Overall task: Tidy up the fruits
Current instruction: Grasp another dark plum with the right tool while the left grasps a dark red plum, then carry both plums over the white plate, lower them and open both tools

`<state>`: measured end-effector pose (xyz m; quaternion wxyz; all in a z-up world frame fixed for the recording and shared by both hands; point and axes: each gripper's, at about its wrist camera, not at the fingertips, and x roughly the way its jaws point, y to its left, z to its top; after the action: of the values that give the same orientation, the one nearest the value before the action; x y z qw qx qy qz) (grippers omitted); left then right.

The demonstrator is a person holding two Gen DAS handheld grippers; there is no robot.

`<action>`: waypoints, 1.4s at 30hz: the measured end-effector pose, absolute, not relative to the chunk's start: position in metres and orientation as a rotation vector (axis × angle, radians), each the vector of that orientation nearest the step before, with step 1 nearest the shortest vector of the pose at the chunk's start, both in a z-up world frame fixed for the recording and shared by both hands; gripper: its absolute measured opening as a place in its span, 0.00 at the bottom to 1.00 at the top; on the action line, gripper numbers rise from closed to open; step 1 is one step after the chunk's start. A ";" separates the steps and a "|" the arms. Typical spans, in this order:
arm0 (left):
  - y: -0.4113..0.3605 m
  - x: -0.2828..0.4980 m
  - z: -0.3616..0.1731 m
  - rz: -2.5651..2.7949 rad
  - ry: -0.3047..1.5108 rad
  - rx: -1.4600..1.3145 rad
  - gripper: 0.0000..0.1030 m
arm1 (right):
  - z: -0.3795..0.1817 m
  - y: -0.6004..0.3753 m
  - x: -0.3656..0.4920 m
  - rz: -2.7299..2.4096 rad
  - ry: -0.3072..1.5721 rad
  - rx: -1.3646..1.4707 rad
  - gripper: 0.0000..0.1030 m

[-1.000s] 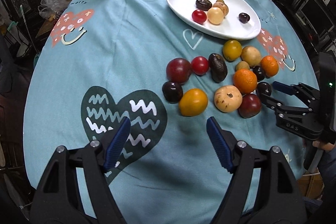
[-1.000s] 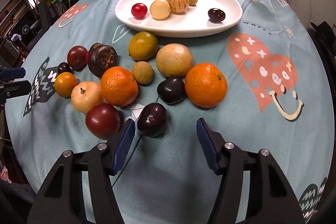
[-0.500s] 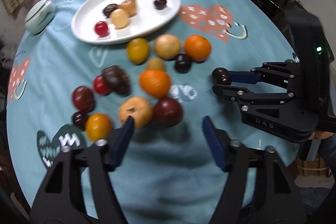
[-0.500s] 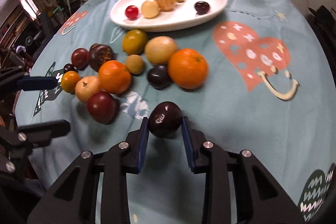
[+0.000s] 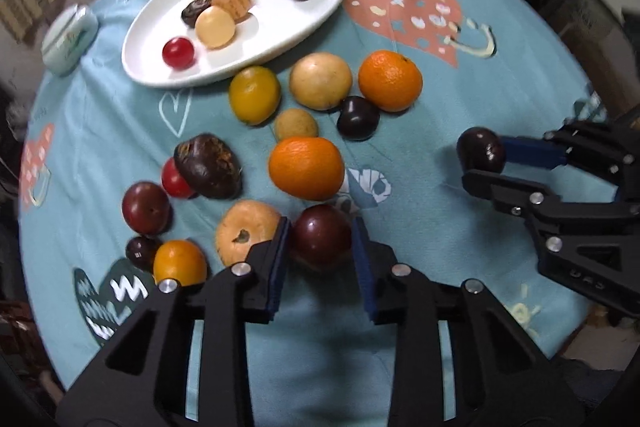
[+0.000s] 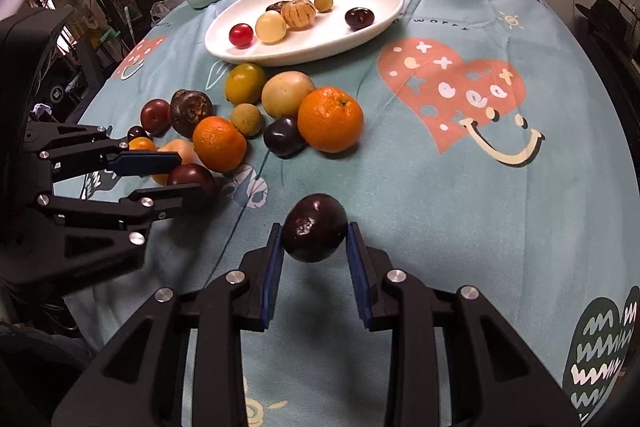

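The right tool [image 6: 314, 253] pinches a dark plum [image 6: 314, 227], lifted above the counter [image 6: 440, 187]. The left tool [image 5: 320, 259] straddles a red plum [image 5: 321, 237] on the near side of the fruit pile, its fingers close against the fruit; firm contact is unclear.

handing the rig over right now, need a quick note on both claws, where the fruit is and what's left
Right claw: shut on a dark plum, lifted off the cloth.
Left claw: fingers either side of a dark red plum on the tablecloth; whether it is gripped is unclear.
White oval plate: six small fruits already on it, including a red cherry tomato.
Left: both plums, plus about eleven loose fruits below the plate, among them two oranges.
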<state>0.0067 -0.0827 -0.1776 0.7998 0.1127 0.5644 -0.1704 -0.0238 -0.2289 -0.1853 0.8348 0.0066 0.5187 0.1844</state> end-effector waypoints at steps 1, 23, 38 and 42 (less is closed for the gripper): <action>-0.076 0.005 -0.173 -0.376 1.199 0.212 0.30 | -0.183 -0.227 -0.023 0.393 1.092 0.013 0.31; -0.017 0.002 -0.058 -0.365 0.919 0.052 0.23 | -0.114 -0.179 -0.016 0.513 0.930 0.019 0.31; -0.083 -0.044 -0.157 -0.636 1.120 0.336 0.66 | -0.138 -0.198 -0.017 0.433 1.006 0.054 0.31; -0.120 -0.071 -0.163 -0.812 1.111 0.443 0.74 | -0.143 -0.211 -0.023 0.395 1.018 0.068 0.31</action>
<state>-0.0715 -0.1205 -0.1635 0.7498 0.2029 0.5085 -0.3714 -0.0233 -0.2113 -0.1429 0.8541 0.0323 0.4838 0.1880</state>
